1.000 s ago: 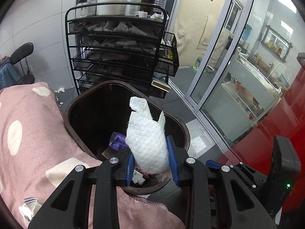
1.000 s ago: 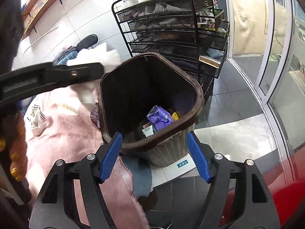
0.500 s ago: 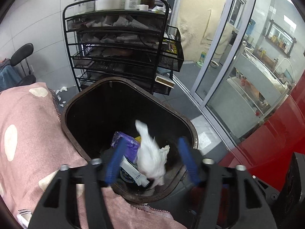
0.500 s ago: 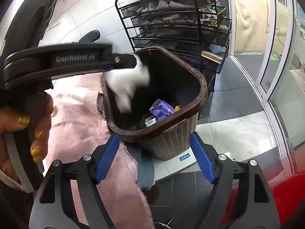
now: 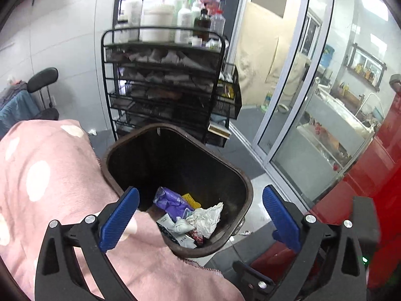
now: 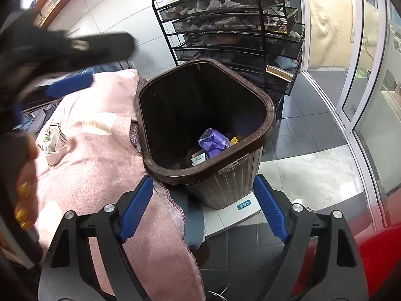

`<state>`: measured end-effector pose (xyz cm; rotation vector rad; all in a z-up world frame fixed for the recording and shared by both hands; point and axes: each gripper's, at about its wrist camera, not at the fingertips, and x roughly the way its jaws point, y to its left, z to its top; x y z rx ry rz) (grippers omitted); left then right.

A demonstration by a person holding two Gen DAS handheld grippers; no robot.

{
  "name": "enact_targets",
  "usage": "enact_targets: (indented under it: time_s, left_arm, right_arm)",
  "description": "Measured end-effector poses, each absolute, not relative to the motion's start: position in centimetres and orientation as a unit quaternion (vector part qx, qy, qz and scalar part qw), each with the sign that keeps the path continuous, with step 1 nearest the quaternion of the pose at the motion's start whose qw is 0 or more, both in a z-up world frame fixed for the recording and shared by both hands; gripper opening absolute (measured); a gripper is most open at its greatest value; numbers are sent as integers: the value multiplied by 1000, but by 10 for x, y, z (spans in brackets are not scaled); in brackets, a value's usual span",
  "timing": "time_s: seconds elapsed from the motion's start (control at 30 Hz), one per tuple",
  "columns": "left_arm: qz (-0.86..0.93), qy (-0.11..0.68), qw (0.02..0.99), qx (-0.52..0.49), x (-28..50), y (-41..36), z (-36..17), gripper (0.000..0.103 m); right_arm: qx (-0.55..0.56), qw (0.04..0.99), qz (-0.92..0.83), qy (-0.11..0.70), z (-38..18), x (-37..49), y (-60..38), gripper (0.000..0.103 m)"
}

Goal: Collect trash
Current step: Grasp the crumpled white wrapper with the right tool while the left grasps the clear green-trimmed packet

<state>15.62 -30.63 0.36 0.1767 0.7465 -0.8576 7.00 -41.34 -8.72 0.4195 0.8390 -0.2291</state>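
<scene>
Crumpled white paper wad (image 5: 206, 218) lies in the dark brown ribbed plastic bin (image 5: 246, 188), at 12 o'clock below the left gripper (image 5: 200, 215); its blue pads are opening, nothing between. Right gripper (image 6: 203, 207) opening, empty, bin rim at 12. Pink spotted cloth (image 5: 50, 175) abuts the rim at 9; black wire rack (image 5: 165, 87) stands behind.

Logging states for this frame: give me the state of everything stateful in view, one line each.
left gripper: jaws opening, nothing between them
right gripper: jaws opening, empty
trash bin: upright, no lid, holding litter at the bottom
crumpled white paper: lying in the bin
purple wrapper: in the bin
pink cloth: draped beside the bin, touching its rim
wire rack: upright, shelves loaded
</scene>
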Motion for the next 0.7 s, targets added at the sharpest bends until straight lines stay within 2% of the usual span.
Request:
enact_targets:
  time_s: [0.47,0.7]
  left_arm:
    - [-359,303,880,75,125,-231,18,98]
    - [-323,303,895,54,125,-189,14,98]
  right_arm:
    - [182,894,-88,401,-79,83,-388,84]
    - [172,900,-71,394,-73,92,-368,84]
